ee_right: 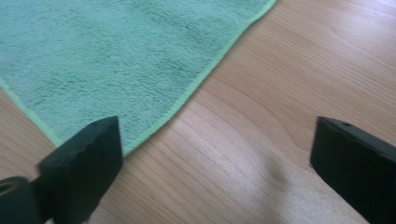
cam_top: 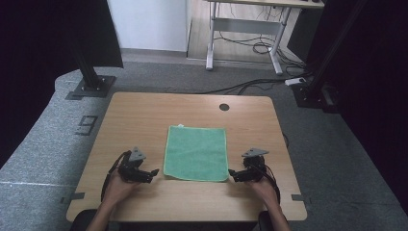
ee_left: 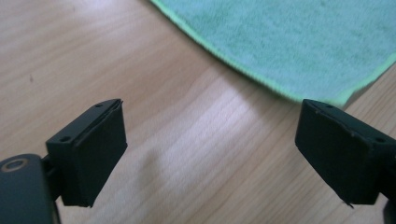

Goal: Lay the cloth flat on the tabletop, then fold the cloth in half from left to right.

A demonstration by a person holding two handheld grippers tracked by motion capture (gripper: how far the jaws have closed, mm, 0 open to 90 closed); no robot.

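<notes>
Green cloth (cam_top: pixel 196 153) lay flat and unfolded on the wooden table (cam_top: pixel 139 115), square to its near edge. The left gripper (cam_top: pixel 153 172) stood just beside the cloth's near left corner and the right gripper (cam_top: pixel 232 173) just beside its near right corner. Both sets of jaws were spread wide with nothing between them. The step in hand appeared to be the approach to the 2 near corners. The next move would call for sliding each lower jaw under a corner before closing.

Both grippers, left (cam_top: pixel 153 172) and right (cam_top: pixel 231 172), are black with blocky square-ended jaws showing small screw holes, a grey three-cornered top plate and trailing black cable; forearms bare.
</notes>
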